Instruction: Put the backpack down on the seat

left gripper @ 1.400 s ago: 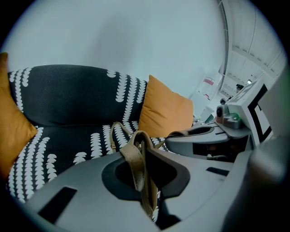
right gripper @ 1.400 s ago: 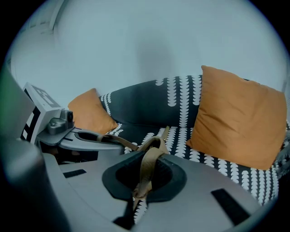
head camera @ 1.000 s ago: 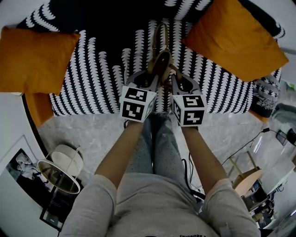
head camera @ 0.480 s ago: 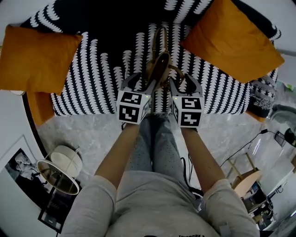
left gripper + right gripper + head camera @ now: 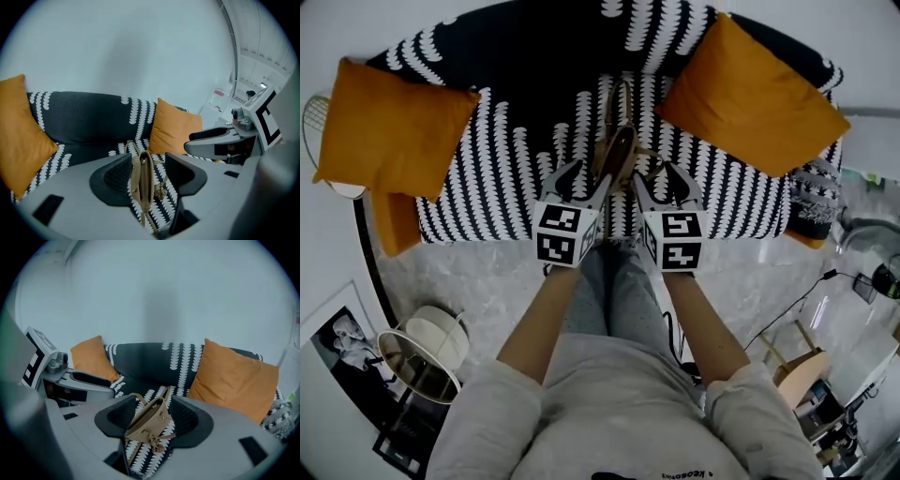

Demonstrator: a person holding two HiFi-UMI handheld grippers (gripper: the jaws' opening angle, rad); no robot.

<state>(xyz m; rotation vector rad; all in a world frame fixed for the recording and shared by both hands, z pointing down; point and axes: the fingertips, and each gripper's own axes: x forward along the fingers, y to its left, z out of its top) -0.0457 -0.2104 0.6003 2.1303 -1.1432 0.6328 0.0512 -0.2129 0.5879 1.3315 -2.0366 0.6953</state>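
A small tan backpack (image 5: 617,155) stands upright on the black-and-white patterned sofa seat (image 5: 497,178), its straps lying on the fabric. My left gripper (image 5: 584,178) is just left of it and my right gripper (image 5: 661,180) just right, both at the seat's front edge. In the left gripper view the backpack (image 5: 142,180) shows between the jaws of the left gripper (image 5: 147,161), which are opening; the pads stand clear of it. In the right gripper view the backpack (image 5: 151,420) likewise sits in the gap of the right gripper (image 5: 152,404), whose jaws are opening without touching it.
Orange cushions lean at the sofa's left (image 5: 389,141) and right (image 5: 750,98). A patterned cushion (image 5: 816,202) fills the right end. On the grey floor stand a round lamp (image 5: 422,352), a framed picture (image 5: 347,347), a cable (image 5: 806,291) and a wooden stool (image 5: 797,370).
Both grippers have gone from closed on the backpack's top to wide open and have drawn slightly back. The backpack now stands by itself on the seat.
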